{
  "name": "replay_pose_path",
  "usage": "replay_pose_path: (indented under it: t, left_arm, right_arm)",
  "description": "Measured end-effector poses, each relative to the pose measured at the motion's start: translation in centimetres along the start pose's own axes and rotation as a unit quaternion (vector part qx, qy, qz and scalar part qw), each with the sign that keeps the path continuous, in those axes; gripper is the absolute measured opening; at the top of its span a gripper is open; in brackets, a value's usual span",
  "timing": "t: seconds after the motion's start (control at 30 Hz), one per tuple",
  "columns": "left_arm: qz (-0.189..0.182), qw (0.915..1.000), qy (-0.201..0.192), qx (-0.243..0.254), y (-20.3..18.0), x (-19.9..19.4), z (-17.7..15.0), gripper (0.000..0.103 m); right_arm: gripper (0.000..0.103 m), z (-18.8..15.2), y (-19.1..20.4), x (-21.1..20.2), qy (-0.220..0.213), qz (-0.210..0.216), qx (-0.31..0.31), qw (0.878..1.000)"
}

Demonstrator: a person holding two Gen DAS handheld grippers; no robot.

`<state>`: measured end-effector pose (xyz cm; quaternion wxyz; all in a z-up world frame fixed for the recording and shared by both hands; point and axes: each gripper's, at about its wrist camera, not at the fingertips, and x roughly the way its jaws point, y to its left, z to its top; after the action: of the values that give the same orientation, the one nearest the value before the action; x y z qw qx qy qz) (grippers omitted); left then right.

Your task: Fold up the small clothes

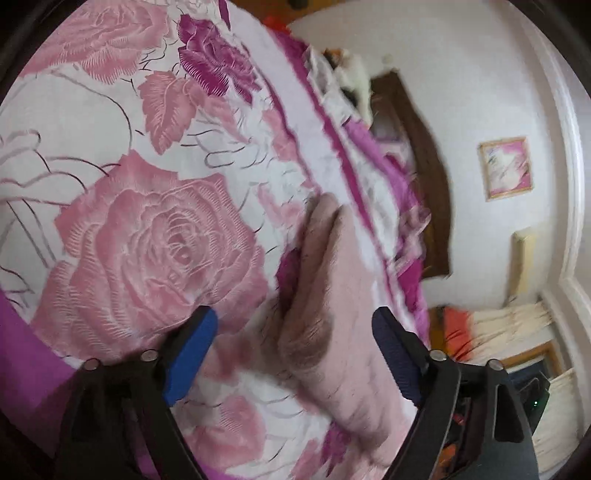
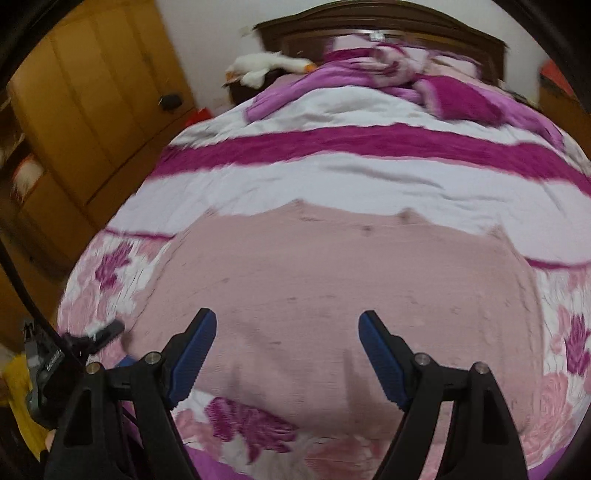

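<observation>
In the right wrist view the pale pink garment [image 2: 332, 295] lies spread flat across the middle of the frame on the rose-print bedspread [image 2: 569, 387], and the right gripper [image 2: 287, 321] hovers over its lower part with jaws spread wide and nothing between them. In the left wrist view the left gripper [image 1: 294, 321] is likewise wide apart and empty, with a raised fold of the garment running from lower centre up between its blue fingers [image 1: 192, 354]. Toward the top of the right view sit a white stuffed toy [image 2: 258, 66], bunched magenta bedding [image 2: 406, 70] and the dark headboard [image 2: 369, 22], well apart from the garment, while the left gripper shows at the lower left beside the garment's edge.
</observation>
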<state>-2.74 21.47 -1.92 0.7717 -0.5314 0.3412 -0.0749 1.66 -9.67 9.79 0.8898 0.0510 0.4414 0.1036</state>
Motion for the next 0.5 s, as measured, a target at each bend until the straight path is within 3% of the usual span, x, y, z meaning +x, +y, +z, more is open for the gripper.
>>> replay_pose_path:
  t: [0.07,0.17,0.23,0.33,0.4,0.43,0.5]
  left_arm:
    - [-0.008,0.9996,-0.008,0.024,-0.3,0.5,-0.7,0.066]
    - [-0.037,0.9977,0.013,0.055,-1.3,1.1,-1.6,0.066]
    - [-0.076,0.9952,0.039,0.048,-1.5,1.7,-2.3,0.066]
    - [-0.08,0.9951,0.04,0.041,-1.2,2.3,-2.2,0.066]
    - [-0.1,0.9943,0.036,0.01,-0.4,2.2,-1.6,0.066]
    - [-0.112,0.993,0.037,-0.01,0.2,2.2,-1.2,0.064]
    - [-0.114,0.992,0.046,-0.027,1.0,2.5,-0.9,0.046]
  right_arm:
    - [0.083,0.5,1.7,0.8,0.008,-0.004,-0.025,1.0]
    - [0.083,1.0,3.7,1.7,0.02,0.001,-0.037,0.999]
    - [0.083,1.3,4.9,2.2,0.028,0.017,-0.039,0.999]
    - [0.083,1.8,6.1,3.1,0.037,0.054,-0.038,0.997]
    - [0.083,2.0,6.5,3.9,0.041,0.062,-0.037,0.997]
    - [0.083,2.0,6.7,4.4,0.045,0.061,-0.038,0.996]
    - [0.083,2.1,7.1,5.2,0.058,0.061,-0.04,0.996]
